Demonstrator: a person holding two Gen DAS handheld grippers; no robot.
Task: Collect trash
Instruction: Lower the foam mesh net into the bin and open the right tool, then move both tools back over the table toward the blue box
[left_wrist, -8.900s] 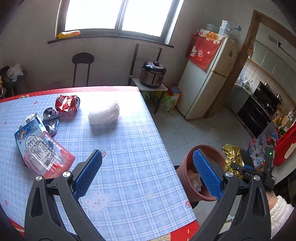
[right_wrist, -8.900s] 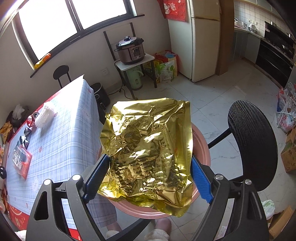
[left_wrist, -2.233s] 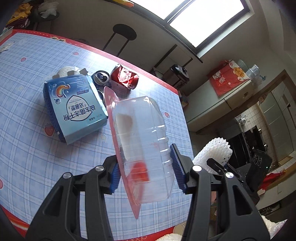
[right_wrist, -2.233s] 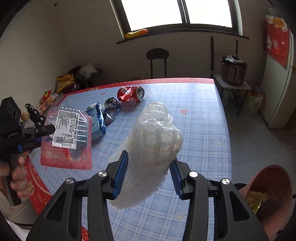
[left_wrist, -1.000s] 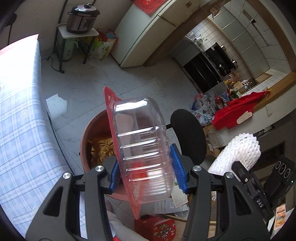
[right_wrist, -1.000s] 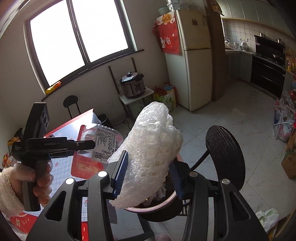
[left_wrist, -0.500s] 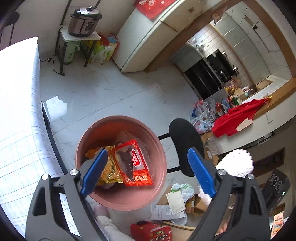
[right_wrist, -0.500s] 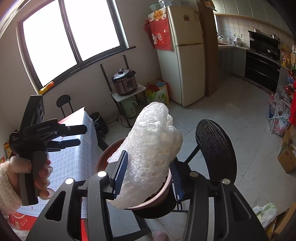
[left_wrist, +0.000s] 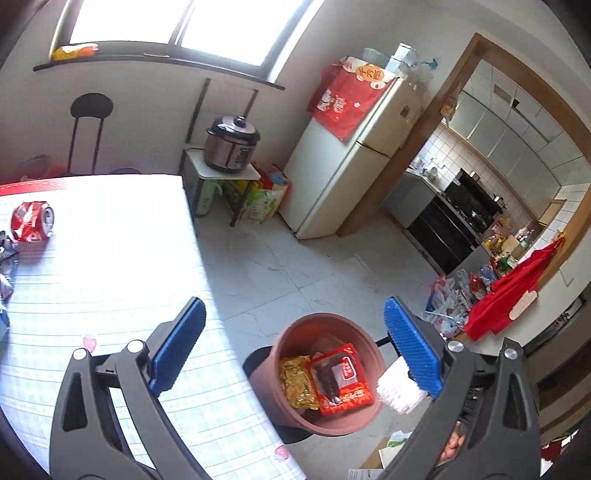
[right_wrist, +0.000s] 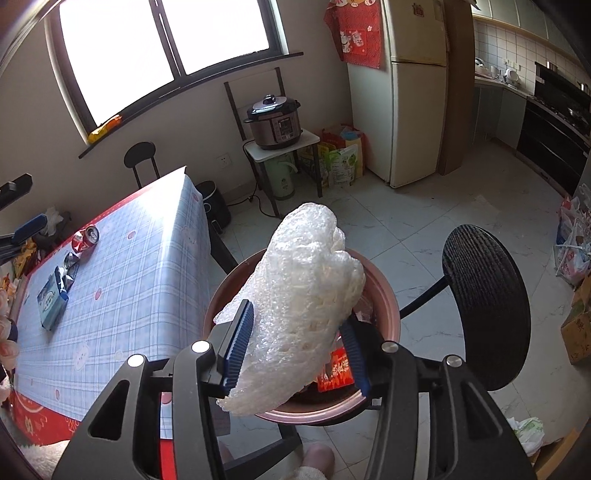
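Note:
My right gripper (right_wrist: 297, 345) is shut on a white foam net (right_wrist: 303, 295) and holds it right above the brown bin (right_wrist: 384, 291). The foam net also shows in the left wrist view (left_wrist: 397, 391) at the bin's right edge. My left gripper (left_wrist: 295, 345) is open and empty, above the table's right edge beside the bin (left_wrist: 291, 402). In the bin lie a gold foil wrapper (left_wrist: 295, 380) and a red plastic tray (left_wrist: 341, 380). On the table (right_wrist: 140, 266) remain a crushed red can (left_wrist: 31, 221), a blue packet (right_wrist: 51, 301) and a crushed silver can (right_wrist: 70, 262).
The bin stands on a black stool next to the table. A second black stool (right_wrist: 484, 306) is to its right. A rice cooker (right_wrist: 275, 122) on a small stand and a fridge (right_wrist: 413, 88) are by the far wall. Bags lie on the floor at the right (right_wrist: 572, 243).
My left gripper has opened and dropped the red tray into the bin, then swung back toward the table. My right gripper has brought the foam net over the bin.

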